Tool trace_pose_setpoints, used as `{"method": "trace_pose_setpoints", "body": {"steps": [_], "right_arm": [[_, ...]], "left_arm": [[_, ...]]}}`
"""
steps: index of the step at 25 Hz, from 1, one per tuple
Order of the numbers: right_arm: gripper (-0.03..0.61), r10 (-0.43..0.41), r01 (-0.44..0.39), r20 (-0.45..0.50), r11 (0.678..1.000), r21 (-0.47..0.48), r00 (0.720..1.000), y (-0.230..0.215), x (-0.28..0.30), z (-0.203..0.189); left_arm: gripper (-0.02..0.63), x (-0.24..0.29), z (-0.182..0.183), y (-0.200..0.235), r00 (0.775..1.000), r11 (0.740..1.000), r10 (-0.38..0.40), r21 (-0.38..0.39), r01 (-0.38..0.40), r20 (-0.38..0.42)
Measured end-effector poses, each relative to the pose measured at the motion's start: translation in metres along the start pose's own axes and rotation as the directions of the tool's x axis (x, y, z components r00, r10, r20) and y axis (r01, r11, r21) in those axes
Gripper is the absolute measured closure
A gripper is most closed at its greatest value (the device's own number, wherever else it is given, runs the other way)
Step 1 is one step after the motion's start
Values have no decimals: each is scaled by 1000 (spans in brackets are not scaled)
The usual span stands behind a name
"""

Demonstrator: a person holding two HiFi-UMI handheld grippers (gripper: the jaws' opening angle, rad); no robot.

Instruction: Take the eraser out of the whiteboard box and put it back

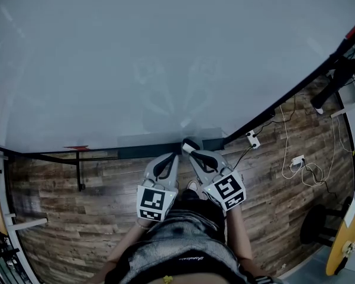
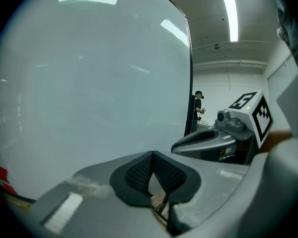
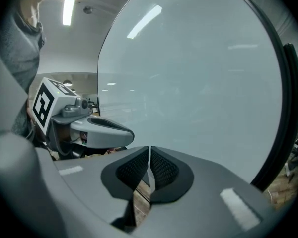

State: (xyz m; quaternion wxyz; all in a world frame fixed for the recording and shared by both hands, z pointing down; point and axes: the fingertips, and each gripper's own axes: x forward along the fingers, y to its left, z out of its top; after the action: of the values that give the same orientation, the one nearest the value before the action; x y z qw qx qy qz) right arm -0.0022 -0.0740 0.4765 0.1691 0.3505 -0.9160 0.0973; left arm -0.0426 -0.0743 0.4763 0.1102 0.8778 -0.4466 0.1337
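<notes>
The left claw (image 2: 152, 158) and the right claw (image 3: 149, 155) are each closed, pads together on nothing. They sit side by side, facing the whiteboard (image 1: 165, 58) at its grey whiteboard box (image 1: 142, 142). A small dark thing (image 1: 191, 143) at the box, just ahead of the right claw, may be the eraser, but it is too small to tell.

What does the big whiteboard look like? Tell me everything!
The whiteboard is very big, pale grey-white and blank, with a smooth shiny face that mirrors the ceiling lights. A thin dark frame runs round its edge, and a dark ledge sits along the bottom. A small red patch shows at its lower left edge. It stands upright above the wooden floor. The left hand-held gripper and right hand-held gripper point at its bottom edge; whether they touch it cannot be told.
</notes>
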Motion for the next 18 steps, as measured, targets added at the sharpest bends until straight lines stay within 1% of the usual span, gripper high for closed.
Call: {"method": "trace_pose_setpoints", "body": {"steps": [2,5,11,13,15,16,18], "right_arm": [[575,-2,2,14,1000,5,1000,3,-1,1],[575,-4,4,39,1000,4,999,7,-4,5],[575,-26,26,135,1000,3,991,16,-12,28],[575,-36,37,167,999,-2,985,18,-14,37],[575,-38,41,193,999,-10,981,20,-17,46],[575,-39,43,205,999,-15,978,21,-18,52],[575,-44,52,237,998,-26,970,23,-21,65]], "left_arm": [[614,0,2,-4,1000,1000,-11,2,11,3],[614,-1,8,-9,1000,1000,-27,8,27,16],[614,-6,32,-15,996,998,-39,45,36,78],[614,-9,40,-16,994,999,-39,34,36,99],[614,-13,51,-16,992,1000,-25,-9,26,127],[614,-15,56,-15,989,1000,-19,-16,22,144],[614,-20,66,-13,984,1000,-13,-1,13,178]]}}
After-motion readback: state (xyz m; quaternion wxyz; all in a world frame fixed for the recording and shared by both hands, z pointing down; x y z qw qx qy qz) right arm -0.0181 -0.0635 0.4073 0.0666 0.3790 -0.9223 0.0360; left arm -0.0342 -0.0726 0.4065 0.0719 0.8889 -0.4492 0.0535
